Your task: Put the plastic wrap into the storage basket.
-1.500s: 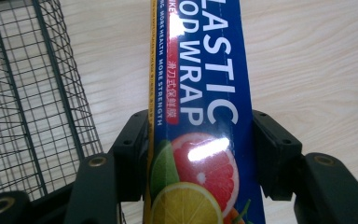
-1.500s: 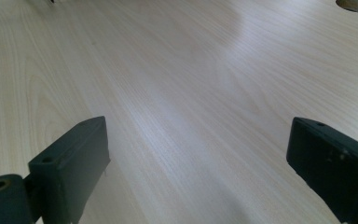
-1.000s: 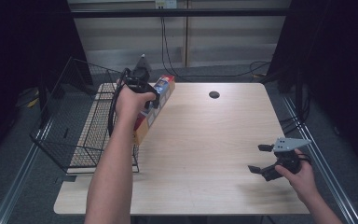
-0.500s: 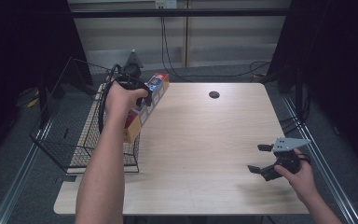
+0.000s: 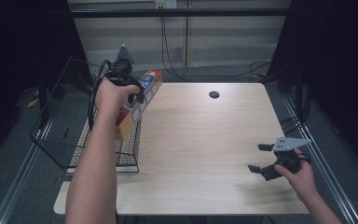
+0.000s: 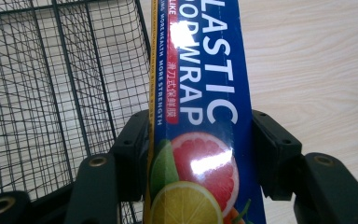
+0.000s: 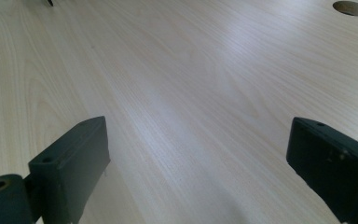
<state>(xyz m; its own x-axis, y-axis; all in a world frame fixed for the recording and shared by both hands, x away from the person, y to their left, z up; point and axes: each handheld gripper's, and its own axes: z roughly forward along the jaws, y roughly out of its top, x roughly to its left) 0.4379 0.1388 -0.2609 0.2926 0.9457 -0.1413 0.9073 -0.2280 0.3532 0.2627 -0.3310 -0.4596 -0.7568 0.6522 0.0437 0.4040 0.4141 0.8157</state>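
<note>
Up at the far left corner of the table [image 5: 200, 140], the left gripper [image 6: 200, 144] pinches a long plastic wrap box [image 5: 137, 100], one black jaw pressed flat on each of its long sides. That box hangs tilted in the air above the right-hand rim of the wire basket [image 5: 65, 135], its far end over the wood and its near, lower end dipping toward the basket's inside. This basket stands on the table's left edge and partly overhangs it. On the near right, the right gripper [image 5: 261, 158] rests low over the tabletop close to the right edge, its jaws spread wide with bare wood between them. Between the two grippers the tabletop lies open, marked by a small round hole [image 5: 214, 94] near the far edge. Much of the box is covered in the high view by the left hand [image 5: 114, 93] and forearm, so its near end is hard to make out; in the left gripper view the box runs off the frame at top and bottom. Dark curtains close off both sides of the scene.
</note>
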